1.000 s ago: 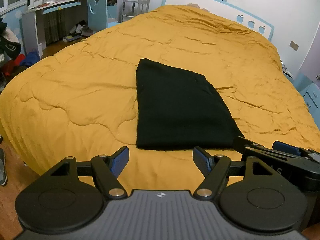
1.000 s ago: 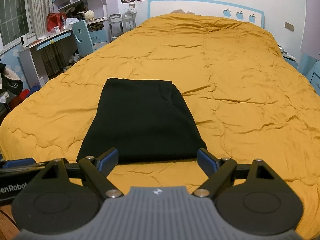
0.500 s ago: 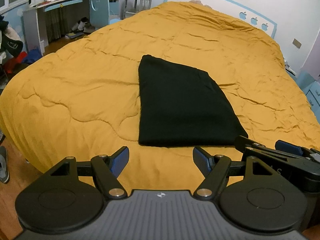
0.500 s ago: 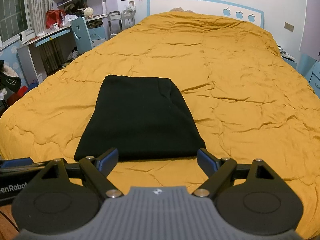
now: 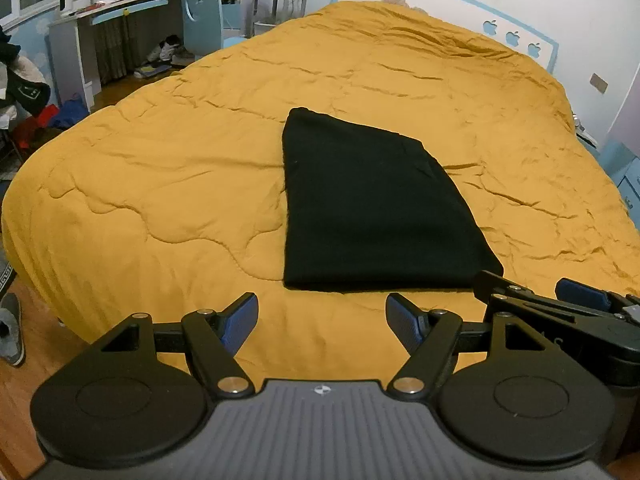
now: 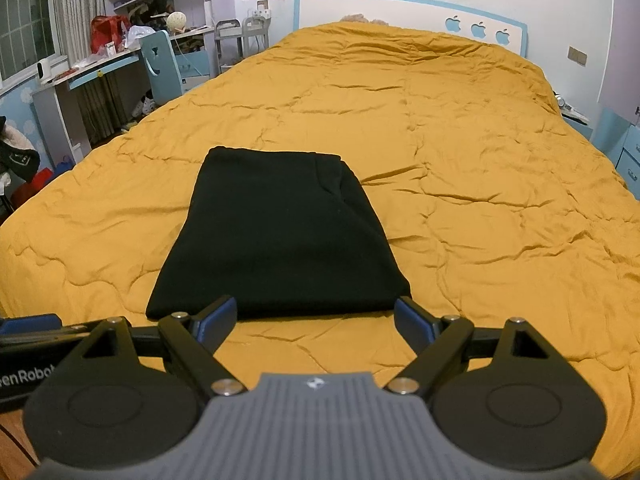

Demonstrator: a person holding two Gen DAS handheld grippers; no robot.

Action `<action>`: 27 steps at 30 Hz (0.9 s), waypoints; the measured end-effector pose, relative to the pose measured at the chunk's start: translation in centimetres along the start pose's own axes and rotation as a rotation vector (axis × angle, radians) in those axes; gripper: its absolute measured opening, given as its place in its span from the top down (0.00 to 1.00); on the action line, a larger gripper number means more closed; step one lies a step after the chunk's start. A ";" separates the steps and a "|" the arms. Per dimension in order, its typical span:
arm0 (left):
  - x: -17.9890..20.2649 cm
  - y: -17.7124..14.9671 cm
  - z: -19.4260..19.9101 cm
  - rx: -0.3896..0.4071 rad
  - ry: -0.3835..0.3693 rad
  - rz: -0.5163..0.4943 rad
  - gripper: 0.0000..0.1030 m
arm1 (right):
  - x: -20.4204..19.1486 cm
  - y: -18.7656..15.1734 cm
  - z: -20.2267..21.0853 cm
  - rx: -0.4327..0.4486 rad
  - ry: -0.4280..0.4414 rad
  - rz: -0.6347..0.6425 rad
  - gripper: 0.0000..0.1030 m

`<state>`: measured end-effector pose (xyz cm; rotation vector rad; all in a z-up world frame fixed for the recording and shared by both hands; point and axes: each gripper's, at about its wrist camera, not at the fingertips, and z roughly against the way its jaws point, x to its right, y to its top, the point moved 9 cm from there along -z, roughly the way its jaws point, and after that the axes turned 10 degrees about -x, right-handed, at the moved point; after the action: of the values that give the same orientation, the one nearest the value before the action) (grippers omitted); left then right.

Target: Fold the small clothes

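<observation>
A black garment (image 5: 372,208) lies folded flat in a neat tapering shape on the orange bed quilt (image 5: 168,184); it also shows in the right wrist view (image 6: 276,236). My left gripper (image 5: 322,320) is open and empty, held just short of the garment's near edge. My right gripper (image 6: 316,318) is open and empty, also just short of that near edge. The right gripper shows at the right of the left wrist view (image 5: 560,308), and part of the left gripper shows at the left of the right wrist view (image 6: 32,332).
A blue and white headboard (image 6: 408,12) stands at the far end of the bed. A desk (image 6: 80,80) and blue chair (image 6: 160,64) with clutter stand to the left. A blue nightstand (image 6: 628,156) is at the right. Wooden floor (image 5: 20,392) lies below the bed's near edge.
Both grippers have drawn back and up slightly from the garment, so it sits a little farther off in both views. The jaws stay open. The garment has not moved.
</observation>
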<state>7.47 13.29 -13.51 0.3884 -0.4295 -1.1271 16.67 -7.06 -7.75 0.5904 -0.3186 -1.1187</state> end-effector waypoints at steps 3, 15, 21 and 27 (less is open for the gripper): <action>0.0 0.1 0.0 -0.001 0.002 -0.001 0.17 | 0.0 0.0 0.0 -0.002 -0.003 0.000 0.21; 0.1 0.3 -0.2 -0.012 0.021 -0.009 0.17 | -0.2 0.0 -0.1 -0.008 -0.013 0.005 0.21; 0.2 0.3 -0.2 -0.011 0.027 -0.015 0.17 | -0.2 0.0 -0.2 -0.008 -0.016 0.007 0.21; 0.2 0.4 -0.1 -0.008 0.035 -0.022 0.17 | -0.3 0.0 -0.2 -0.008 -0.016 0.006 0.21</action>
<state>7.92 13.29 -13.36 0.4059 -0.3909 -1.1417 16.63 -6.75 -7.95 0.5729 -0.3290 -1.1190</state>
